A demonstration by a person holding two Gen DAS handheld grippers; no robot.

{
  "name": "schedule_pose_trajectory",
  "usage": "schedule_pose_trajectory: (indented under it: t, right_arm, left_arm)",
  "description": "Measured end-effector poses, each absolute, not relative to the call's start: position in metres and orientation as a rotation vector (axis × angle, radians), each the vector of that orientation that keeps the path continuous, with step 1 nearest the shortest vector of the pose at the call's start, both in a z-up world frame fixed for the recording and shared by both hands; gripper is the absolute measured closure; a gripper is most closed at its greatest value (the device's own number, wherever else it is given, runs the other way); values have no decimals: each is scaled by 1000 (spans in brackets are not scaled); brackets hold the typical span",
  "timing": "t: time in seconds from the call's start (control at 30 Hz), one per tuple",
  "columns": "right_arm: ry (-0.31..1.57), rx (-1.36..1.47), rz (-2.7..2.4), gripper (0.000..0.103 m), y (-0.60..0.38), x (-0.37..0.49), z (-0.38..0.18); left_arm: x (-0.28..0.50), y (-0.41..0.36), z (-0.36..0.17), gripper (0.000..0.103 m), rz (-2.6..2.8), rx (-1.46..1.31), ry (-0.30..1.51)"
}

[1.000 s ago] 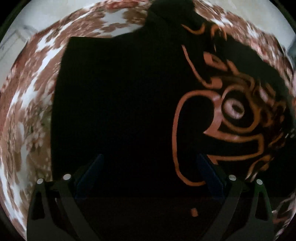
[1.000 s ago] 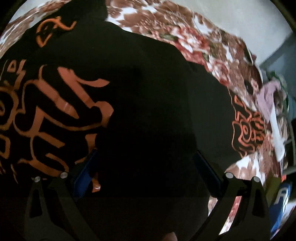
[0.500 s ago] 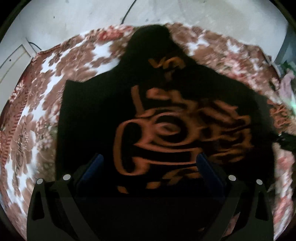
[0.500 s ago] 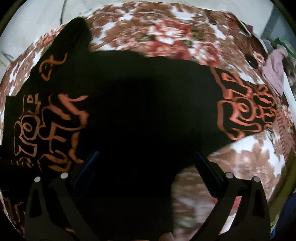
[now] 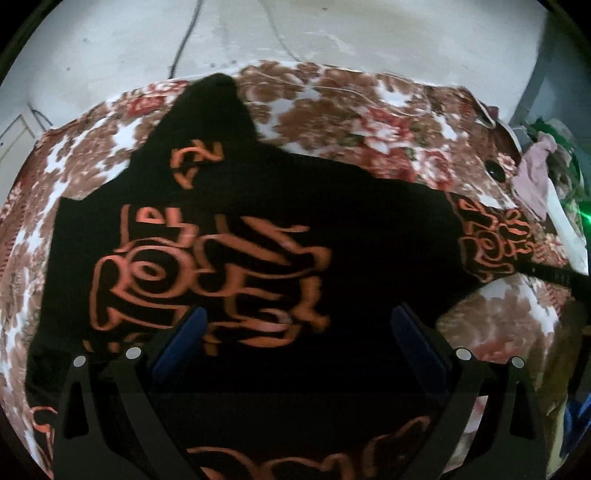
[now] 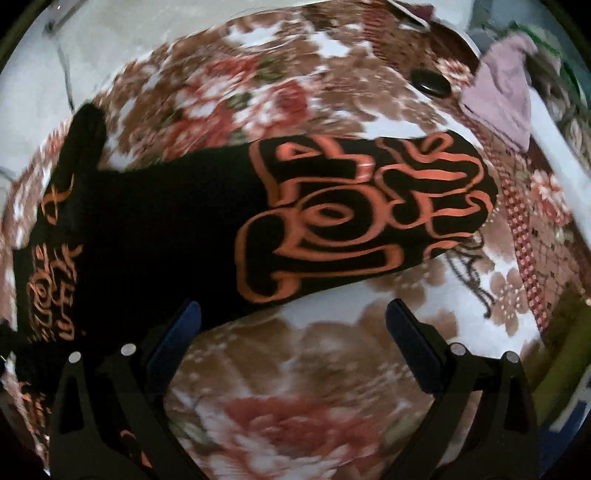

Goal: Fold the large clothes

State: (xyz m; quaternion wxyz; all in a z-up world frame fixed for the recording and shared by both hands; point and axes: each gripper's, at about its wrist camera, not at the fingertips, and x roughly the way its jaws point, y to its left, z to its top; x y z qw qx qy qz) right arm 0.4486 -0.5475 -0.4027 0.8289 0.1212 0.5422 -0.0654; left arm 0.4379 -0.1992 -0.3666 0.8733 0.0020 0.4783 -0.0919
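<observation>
A large black garment [image 5: 369, 229] with orange graffiti print lies spread flat on a floral bedspread [image 5: 351, 110]. Its hood points to the far wall and one printed sleeve [image 6: 369, 214] reaches out to the right. My left gripper [image 5: 295, 332] is open and empty above the garment's printed middle. My right gripper [image 6: 293, 325] is open and empty, above bare bedspread [image 6: 295, 369] just in front of the sleeve, with the garment's body [image 6: 129, 240] at its left.
A pale wall [image 5: 332, 33] with a hanging cable rises behind the bed. A small black oval object [image 6: 430, 83] lies on the bedspread at the far right. Pink cloth [image 6: 506, 92] and other clutter are piled beyond the bed's right edge.
Both grippers have pulled back and up from the garment, so much more of it and the bed shows. The right view has swung right, from the body to the sleeve.
</observation>
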Motion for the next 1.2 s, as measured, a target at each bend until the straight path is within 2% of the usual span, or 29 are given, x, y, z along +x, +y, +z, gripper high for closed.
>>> schedule_pose_trajectory:
  t: [0.3,0.6,0.7,0.8,0.97,1.07,1.1,1.2]
  right_arm:
    - [1187,485,-234,5,-675,461,-443]
    - [1200,668,-292,5,-762,488,-478]
    - [1206,729,-279,10,-779,495,-488]
    - [1191,789,-275,10,-793,498,-495]
    - [1166,907,-285,30,-816,498,-511]
    - [1172,898,-305,54,-820,495,-511]
    - [1172,884,-306,68,-820,493,-510]
    - [1164,848,-302,80,-815,487,-499]
  left_arm:
    - [439,-278,-380,6,-274,109,1023]
    - [446,-315,-408,6,-323,174,1074]
    - [452,-320,-412,6,-329,132,1083]
    - [455,-322,-418,6,-337,109,1090]
    - [451,-322,-433,6,-351,117,1117]
    - [445,-320,-435,6,-395,118,1104]
    - [444,-321,-435,6,-434,103,1105]
    - [440,-333,-431,6,-547,102,1096]
